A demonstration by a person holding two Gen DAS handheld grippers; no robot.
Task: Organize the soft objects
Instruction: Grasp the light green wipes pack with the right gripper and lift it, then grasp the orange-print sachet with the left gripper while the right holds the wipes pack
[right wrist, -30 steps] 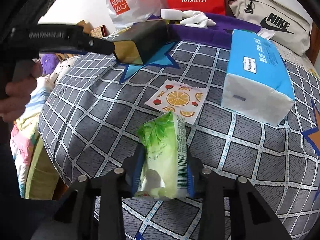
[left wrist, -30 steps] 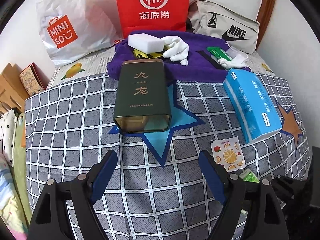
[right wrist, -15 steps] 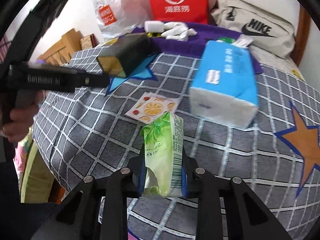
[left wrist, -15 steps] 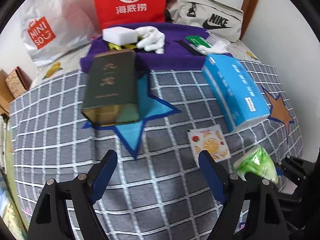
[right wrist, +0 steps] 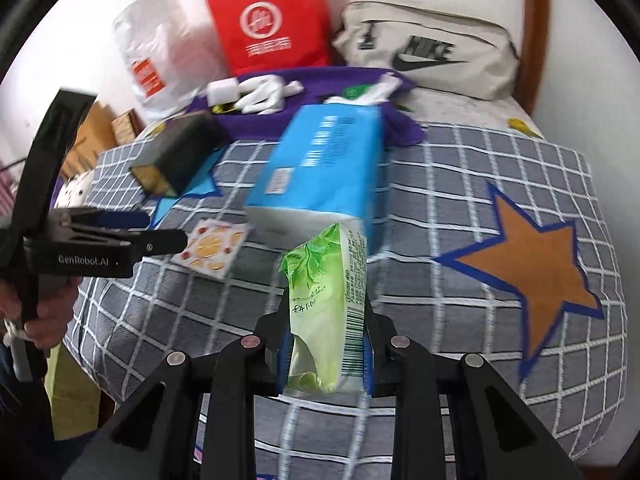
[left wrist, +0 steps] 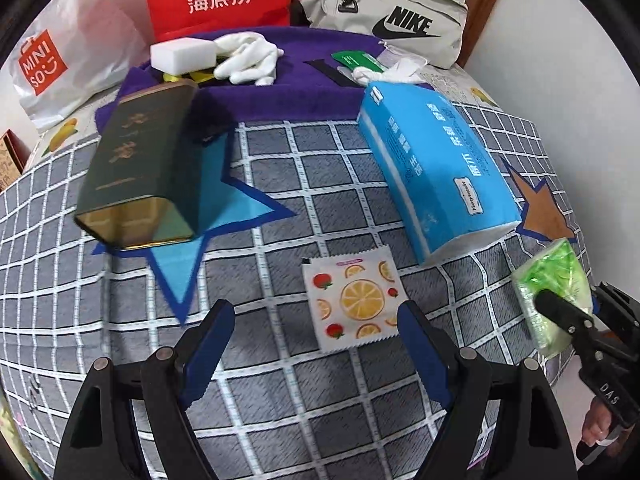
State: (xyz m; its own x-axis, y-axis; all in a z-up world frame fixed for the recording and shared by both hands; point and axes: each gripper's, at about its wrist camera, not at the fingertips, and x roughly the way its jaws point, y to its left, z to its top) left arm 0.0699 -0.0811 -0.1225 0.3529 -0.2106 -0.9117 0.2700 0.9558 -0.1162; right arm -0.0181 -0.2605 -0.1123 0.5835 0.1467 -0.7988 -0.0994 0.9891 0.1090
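- The right tongs [right wrist: 326, 354] are clamped on the green tissue pack [right wrist: 326, 304], lifted above the checked bed cover [right wrist: 460, 184].
- The left tongs [left wrist: 316, 344] stand apart, empty, the fruit-print sachet [left wrist: 352, 302] lying between their tips.
- Far left, the dark green tin [left wrist: 140, 164] lies on its side; its contents are probably hidden.

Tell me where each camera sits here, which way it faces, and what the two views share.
Left wrist: on the left gripper, looking along its open fingers over the checked blanket at the fruit-print sachet; the right gripper shows at right.
Right wrist: on the right gripper, shut on the green tissue pack, facing the bags; the left gripper and a hand show at left.
Shared: blue tissue pack, dark tin, sachet.
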